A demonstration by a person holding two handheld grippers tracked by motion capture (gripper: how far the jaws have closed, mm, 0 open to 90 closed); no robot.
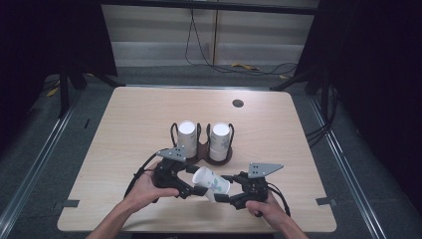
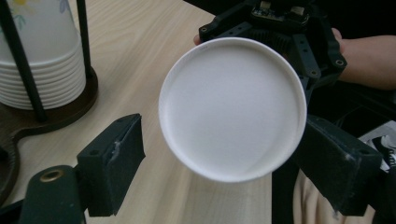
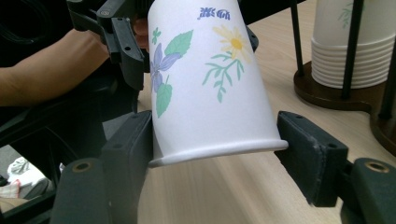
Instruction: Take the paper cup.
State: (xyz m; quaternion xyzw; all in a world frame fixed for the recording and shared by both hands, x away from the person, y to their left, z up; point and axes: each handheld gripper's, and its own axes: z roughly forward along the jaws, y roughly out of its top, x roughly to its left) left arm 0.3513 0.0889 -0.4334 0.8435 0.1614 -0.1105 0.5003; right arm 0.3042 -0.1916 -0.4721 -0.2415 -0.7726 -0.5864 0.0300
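A paper cup (image 1: 211, 181) printed with flowers lies sideways above the table's near middle, between my two grippers. My right gripper (image 1: 225, 188) is shut on it: in the right gripper view both pads press the rolled lip end of the cup (image 3: 205, 88). My left gripper (image 1: 191, 180) faces the other end. In the left gripper view the cup's white round end (image 2: 232, 107) sits between the spread jaws, and the left pad (image 2: 114, 161) stands clear of it. A hand holds each gripper.
Just behind the grippers, a dark wooden holder (image 1: 201, 153) with black wire posts carries two stacks of upturned cups (image 1: 187, 135) (image 1: 219, 139). A small round hole (image 1: 238, 103) sits near the wooden table's far edge (image 1: 199, 89). Cables lie on the floor beyond.
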